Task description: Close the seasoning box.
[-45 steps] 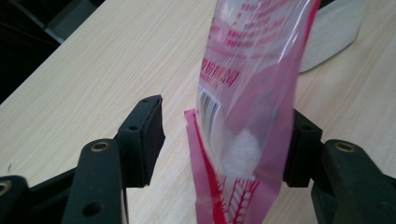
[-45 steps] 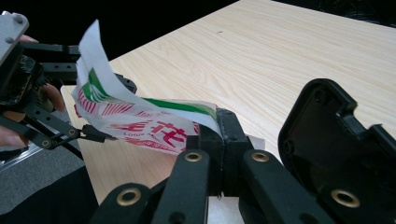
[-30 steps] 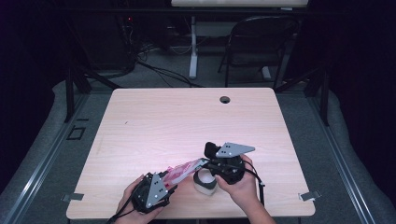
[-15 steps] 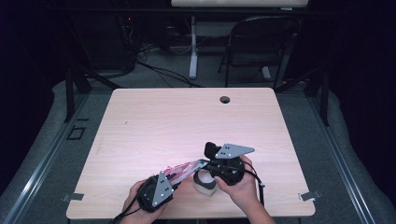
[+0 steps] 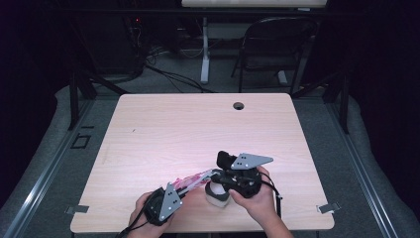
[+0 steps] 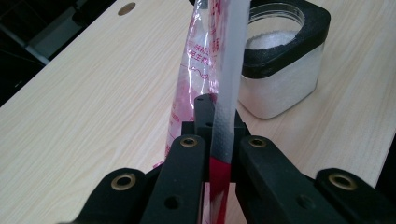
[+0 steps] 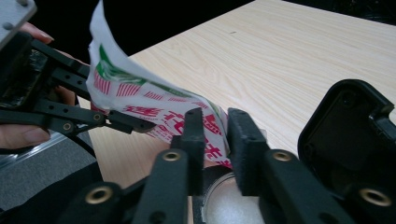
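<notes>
Left gripper (image 5: pixel 184 191) has crept closer, bag (image 6: pixel 205 70) above salt-filled jar (image 6: pixel 280 70).

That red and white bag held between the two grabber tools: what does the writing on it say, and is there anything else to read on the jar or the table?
bag: large red Chinese characters on white, cut off by folds and by the jaws of the right gripper; not readable.
bag, seen from the left gripper: small red print on clear film, too blurred to read.
jar: no label or writing visible.
table: no writing.
</notes>
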A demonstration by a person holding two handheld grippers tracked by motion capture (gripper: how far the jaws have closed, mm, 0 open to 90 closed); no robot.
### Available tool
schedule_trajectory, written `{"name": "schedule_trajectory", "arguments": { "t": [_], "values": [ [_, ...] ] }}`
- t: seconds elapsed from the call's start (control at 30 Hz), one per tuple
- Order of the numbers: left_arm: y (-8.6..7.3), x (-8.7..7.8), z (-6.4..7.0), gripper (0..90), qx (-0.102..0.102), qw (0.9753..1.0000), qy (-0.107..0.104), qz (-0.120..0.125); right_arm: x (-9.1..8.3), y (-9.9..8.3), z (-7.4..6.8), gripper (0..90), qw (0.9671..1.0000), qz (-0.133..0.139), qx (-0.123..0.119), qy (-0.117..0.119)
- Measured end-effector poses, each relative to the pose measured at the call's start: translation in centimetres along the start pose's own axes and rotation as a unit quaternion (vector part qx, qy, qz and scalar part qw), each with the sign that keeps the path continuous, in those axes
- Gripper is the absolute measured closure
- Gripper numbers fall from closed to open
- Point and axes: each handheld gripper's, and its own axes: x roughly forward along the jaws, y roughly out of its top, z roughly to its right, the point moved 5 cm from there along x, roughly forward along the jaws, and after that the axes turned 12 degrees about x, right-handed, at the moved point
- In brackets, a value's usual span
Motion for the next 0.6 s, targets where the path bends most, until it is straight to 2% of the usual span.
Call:
{"name": "schedule_trajectory", "arguments": {
  "t": [0.17,0.3,0.43,0.6],
  "values": [
    [-0.1,-0.1,-0.4,90.0,-0.009,0.9999,0.003,0.006,-0.1,0.0,0.0,65.1,0.9999,0.004,0.005,0.011],
    [-0.3,-0.3,-1.0,89.9,-0.020,0.9997,0.008,0.014,-0.2,0.1,-0.1,61.0,0.9999,0.010,0.001,0.014],
    [-0.7,-0.7,-2.0,90.0,-0.040,0.9987,0.014,0.026,-0.4,0.2,-0.1,57.4,0.9998,0.013,-0.004,0.011],
    [-1.2,-1.2,-3.4,90.0,-0.064,0.9969,0.025,0.039,-0.8,0.5,0.2,55.7,0.9996,0.026,0.004,0.007]
  ]
}}
